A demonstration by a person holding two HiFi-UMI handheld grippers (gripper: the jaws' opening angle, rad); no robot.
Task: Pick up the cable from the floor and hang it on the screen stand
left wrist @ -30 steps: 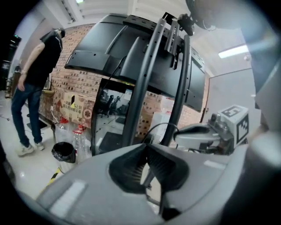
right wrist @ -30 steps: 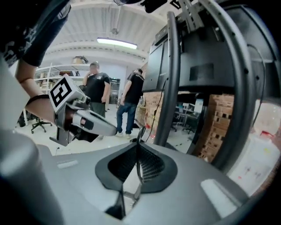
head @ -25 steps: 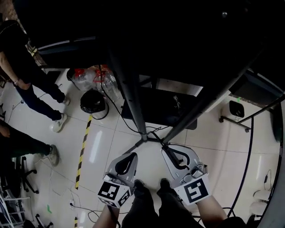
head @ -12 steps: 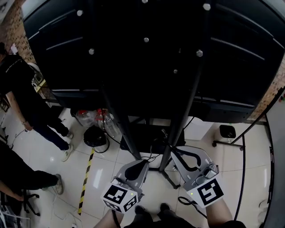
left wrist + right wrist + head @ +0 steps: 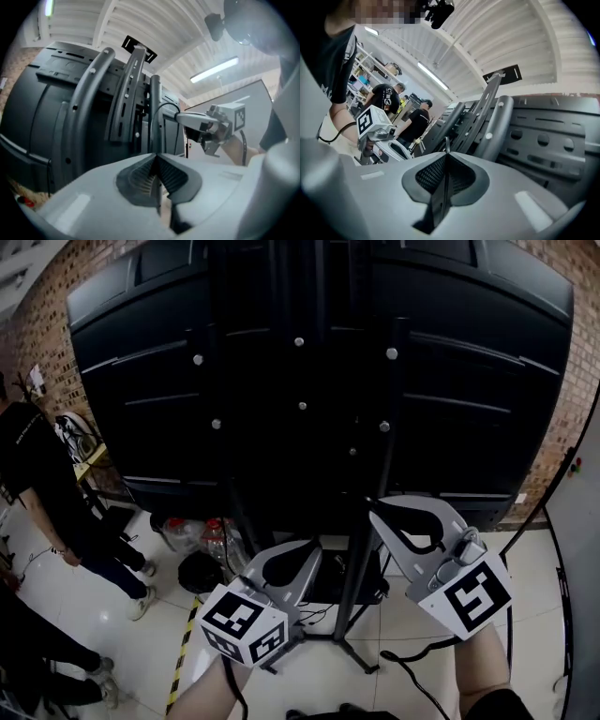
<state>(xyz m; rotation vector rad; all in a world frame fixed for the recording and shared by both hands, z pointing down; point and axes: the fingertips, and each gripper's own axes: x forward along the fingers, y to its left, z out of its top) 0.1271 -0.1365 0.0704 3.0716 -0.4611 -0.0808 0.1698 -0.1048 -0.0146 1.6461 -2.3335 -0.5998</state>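
The black back of the screen [image 5: 300,362] fills the head view, on a dark stand [image 5: 359,549] with slanted posts. Both grippers are raised in front of the stand. My right gripper [image 5: 378,512] is higher and shut on a thin black cable [image 5: 447,142] that pokes out of its tip. In the left gripper view the cable [image 5: 165,105] arcs from the right gripper [image 5: 180,117] down to my left gripper [image 5: 155,157], which is shut on its other part. More black cable [image 5: 412,667] hangs below the right hand. The stand's brackets [image 5: 133,79] are close ahead.
People in dark clothes [image 5: 47,484] stand at the left on the tiled floor. A black bin [image 5: 197,573] and clear plastic bottles [image 5: 183,532] sit by the stand's foot. A yellow-black tape line [image 5: 183,652] runs along the floor. A brick wall [image 5: 562,427] is behind.
The head view has tilted up from the floor to the screen's back. Both grippers have risen in front of the stand, the right one higher.
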